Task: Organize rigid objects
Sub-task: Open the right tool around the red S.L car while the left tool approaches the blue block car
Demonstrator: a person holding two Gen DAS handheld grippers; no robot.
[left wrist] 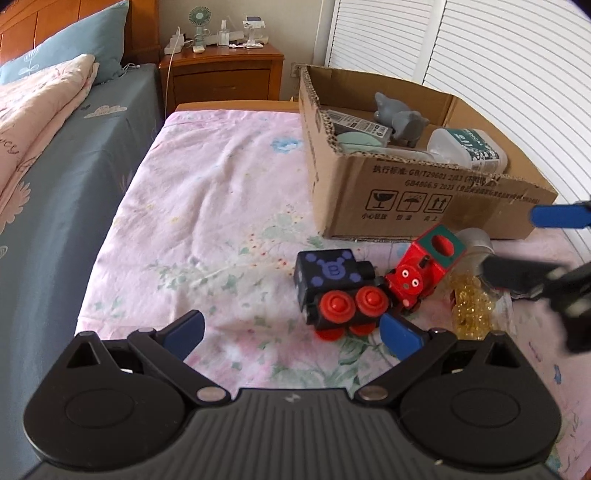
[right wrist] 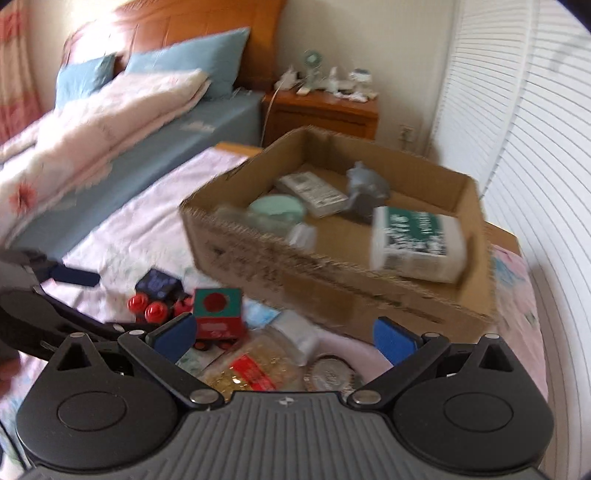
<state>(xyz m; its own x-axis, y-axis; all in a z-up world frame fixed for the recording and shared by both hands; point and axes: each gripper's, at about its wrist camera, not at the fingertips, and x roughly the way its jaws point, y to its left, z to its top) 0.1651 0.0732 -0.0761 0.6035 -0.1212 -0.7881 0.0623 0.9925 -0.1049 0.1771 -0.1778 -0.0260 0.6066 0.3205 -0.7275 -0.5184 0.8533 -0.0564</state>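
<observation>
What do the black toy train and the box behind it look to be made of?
Black toy train: seemingly hard moulded plastic, from its smooth faces, glossy red wheels and printed emblem. Box: brown corrugated cardboard, matte, with fluting showing along its cut rim.

Behind your work you had a wooden nightstand (left wrist: 221, 75) carrying a small green fan (left wrist: 198, 20), blue pillows (right wrist: 192, 59) against the headboard (right wrist: 207, 22), and white louvered doors (left wrist: 498, 55).

Each claw (left wrist: 291, 334) (right wrist: 284, 338) has a ribbed black body, silver pivot screws and blue fingertip pads (left wrist: 400, 336).
</observation>
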